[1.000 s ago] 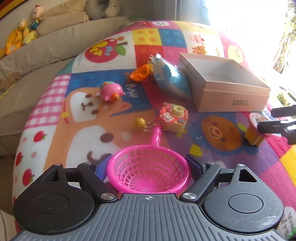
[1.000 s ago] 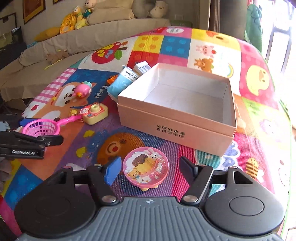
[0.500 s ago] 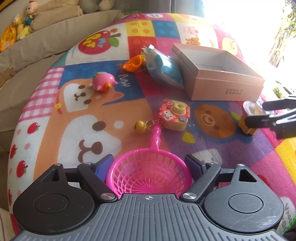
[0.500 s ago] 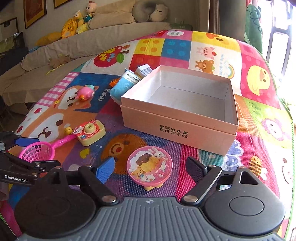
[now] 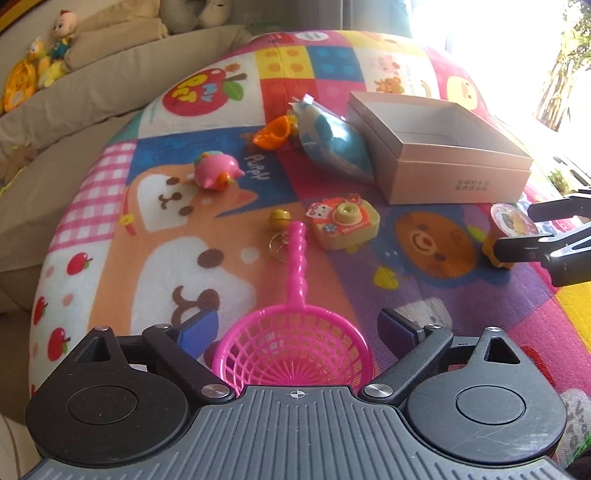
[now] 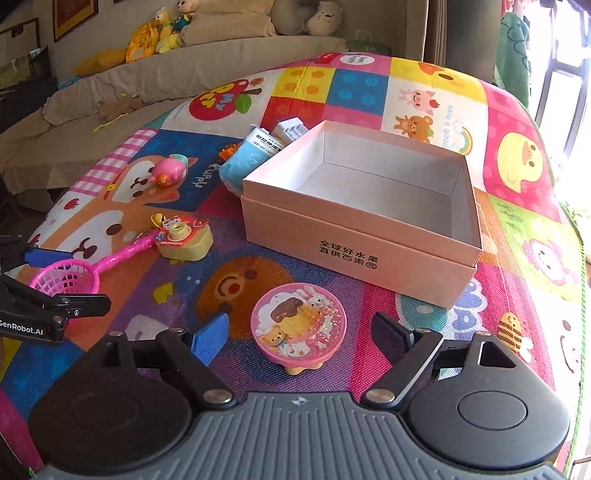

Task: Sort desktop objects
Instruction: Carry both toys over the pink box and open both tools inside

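A pink toy net (image 5: 293,350) lies on the colourful play mat between the open fingers of my left gripper (image 5: 295,328); the pads stand apart from its rim. It also shows in the right wrist view (image 6: 66,275). My right gripper (image 6: 299,332) is open around a round pink toy table (image 6: 298,325), not touching it; that toy shows in the left wrist view (image 5: 511,230) too. An open, empty pink cardboard box (image 6: 369,254) stands behind it. A toy camera (image 5: 343,221), a pink pig toy (image 5: 216,170), an orange toy (image 5: 273,133) and a blue pouch (image 5: 332,144) lie on the mat.
A small gold bell with a keyring (image 5: 279,219) lies by the net's handle. A beige sofa with plush toys (image 6: 162,33) runs behind the mat. Bright windows are at the right.
Both grippers have opened wider and pulled back a little from the net and the toy table. The objects have not moved on the mat.
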### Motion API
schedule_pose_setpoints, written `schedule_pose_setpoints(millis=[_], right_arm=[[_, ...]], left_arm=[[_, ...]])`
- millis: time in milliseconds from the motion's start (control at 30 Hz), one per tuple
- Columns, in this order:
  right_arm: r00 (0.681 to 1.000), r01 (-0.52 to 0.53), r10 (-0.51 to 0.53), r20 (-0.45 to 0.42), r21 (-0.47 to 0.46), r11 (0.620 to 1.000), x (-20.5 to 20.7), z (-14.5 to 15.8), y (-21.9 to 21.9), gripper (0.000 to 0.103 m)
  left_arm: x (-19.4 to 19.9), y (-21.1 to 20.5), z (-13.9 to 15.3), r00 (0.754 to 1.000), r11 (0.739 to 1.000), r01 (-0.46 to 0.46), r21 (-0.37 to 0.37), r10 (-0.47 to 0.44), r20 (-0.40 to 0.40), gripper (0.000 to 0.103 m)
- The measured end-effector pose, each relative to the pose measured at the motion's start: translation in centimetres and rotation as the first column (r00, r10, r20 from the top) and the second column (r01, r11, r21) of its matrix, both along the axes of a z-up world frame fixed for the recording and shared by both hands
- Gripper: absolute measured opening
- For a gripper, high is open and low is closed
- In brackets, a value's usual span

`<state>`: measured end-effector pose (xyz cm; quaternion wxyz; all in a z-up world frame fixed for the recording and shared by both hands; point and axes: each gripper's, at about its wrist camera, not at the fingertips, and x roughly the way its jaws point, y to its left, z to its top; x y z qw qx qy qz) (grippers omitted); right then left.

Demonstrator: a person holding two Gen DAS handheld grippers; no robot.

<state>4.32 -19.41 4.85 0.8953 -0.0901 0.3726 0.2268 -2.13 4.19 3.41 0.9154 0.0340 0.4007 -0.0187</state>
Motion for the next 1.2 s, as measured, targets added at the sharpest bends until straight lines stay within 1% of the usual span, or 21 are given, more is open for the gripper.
schedule_pose_setpoints(millis=[167,233,300,333,367,400,500,600,667,700,733,767,833,867,900,933,967,1000,1067,1133,1200], right_arm=[[1.000,-0.011,0.011,0.004,-0.012,1.000,0.3,-0.3,0.5,0.085],[1.000,-0.011,0.011,0.008,-0.022,1.000,0.3,-0.6,0.6,0.085],[1.000,-0.011,0.011,0.006,-0.027,1.000,0.4,-0.9,0.6,0.084],[1.000,-0.011,0.011,0.006,-0.033,0.999,0.4,-1.0,0.6,0.077],[1.000,-0.016,0.016,0.002,-0.038,0.999,0.5,-1.2,0.6,0.060],[1.000,-0.021,0.020,-0.013,-0.044,0.999,0.7,-1.4,0.6,0.055],[0.999,-0.024,0.022,-0.031,-0.046,0.999,0.5,-1.3,0.3,0.054],[0.998,-0.045,0.043,-0.043,-0.036,0.998,-0.4,-0.2,-0.6,0.054],[0.999,-0.051,0.051,-0.011,-0.007,0.999,-1.0,1.8,-1.6,0.054],[0.999,-0.043,0.042,0.032,0.018,0.999,-1.2,3.5,-2.3,0.054],[0.997,-0.031,0.028,0.076,0.045,0.998,-1.1,5.2,-3.0,0.054],[0.993,-0.016,0.007,0.119,0.073,0.997,-0.9,7.0,-3.7,0.054],[0.978,0.016,-0.041,0.205,0.121,0.993,0.0,10.6,-5.0,0.054],[0.967,0.032,-0.065,0.246,0.139,0.990,0.6,12.1,-5.5,0.054],[0.954,0.049,-0.092,0.286,0.155,0.987,1.3,13.5,-5.9,0.054],[0.943,0.066,-0.116,0.312,0.166,0.984,2.2,14.5,-6.2,0.054],[0.936,0.086,-0.142,0.321,0.180,0.980,3.3,15.3,-6.5,0.054],[0.935,0.107,-0.166,0.315,0.195,0.975,4.6,15.9,-6.9,0.054],[0.939,0.135,-0.191,0.287,0.206,0.969,7.0,16.0,-7.3,0.054],[0.944,0.155,-0.201,0.262,0.185,0.970,8.9,14.8,-7.2,0.054],[0.954,0.165,-0.195,0.226,0.148,0.975,10.2,12.6,-6.8,0.054]], left_arm=[[0.3,-0.8,-0.8,0.998,0.998,0.029,0.053,-0.026,-0.053,0.098],[0.1,-0.8,-1.1,0.999,0.998,0.017,0.064,-0.013,-0.051,0.097],[-0.1,-0.6,-0.8,0.999,0.999,0.003,0.052,-0.002,-0.032,0.088],[-0.2,-0.5,-0.6,1.000,0.999,-0.003,0.046,0.004,-0.019,0.088],[-0.4,-0.4,-0.3,1.000,0.999,-0.007,0.043,0.007,-0.003,0.088],[-0.6,-0.5,0.0,1.000,0.999,-0.003,0.048,0.002,0.011,0.088],[-1.6,-1.0,1.2,0.998,0.997,0.021,0.068,-0.025,0.052,0.088],[-2.5,-1.3,4.1,0.990,0.997,0.065,0.031,-0.068,0.126,0.088],[-2.3,-1.7,7.4,0.967,0.995,0.098,0.034,-0.103,0.232,0.088],[-1.9,-2.1,8.9,0.951,0.993,0.107,0.050,-0.117,0.288,0.088],[-1.0,-2.7,10.7,0.926,0.991,0.118,0.064,-0.133,0.352,0.088],[-0.1,-3.1,11.9,0.909,0.990,0.127,0.065,-0.142,0.392,0.088],[2.7,-4.5,14.1,0.870,0.986,0.160,0.039,-0.160,0.467,0.088],[4.4,-5.3,14.7,0.856,0.984,0.176,0.023,-0.165,0.490,0.088],[6.1,-6.0,14.8,0.849,0.982,0.187,0.007,-0.166,0.502,0.088],[8.0,-6.8,14.7,0.850,0.980,0.199,-0.010,-0.168,0.499,0.088],[9.6,-7.5,14.4,0.858,0.978,0.208,-0.028,-0.168,0.485,0.088],[11.7,-8.3,13.6,0.874,0.975,0.214,-0.054,-0.167,0.457,0.088],[14.3,-9.4,11.9,0.898,0.972,0.218,-0.088,-0.165,0.408,0.088],[16.0,-10.1,9.9,0.911,0.969,0.224,-0.105,-0.170,0.376,0.088],[16.9,-10.4,8.2,0.921,0.968,0.225,-0.113,-0.173,0.350,0.088]])
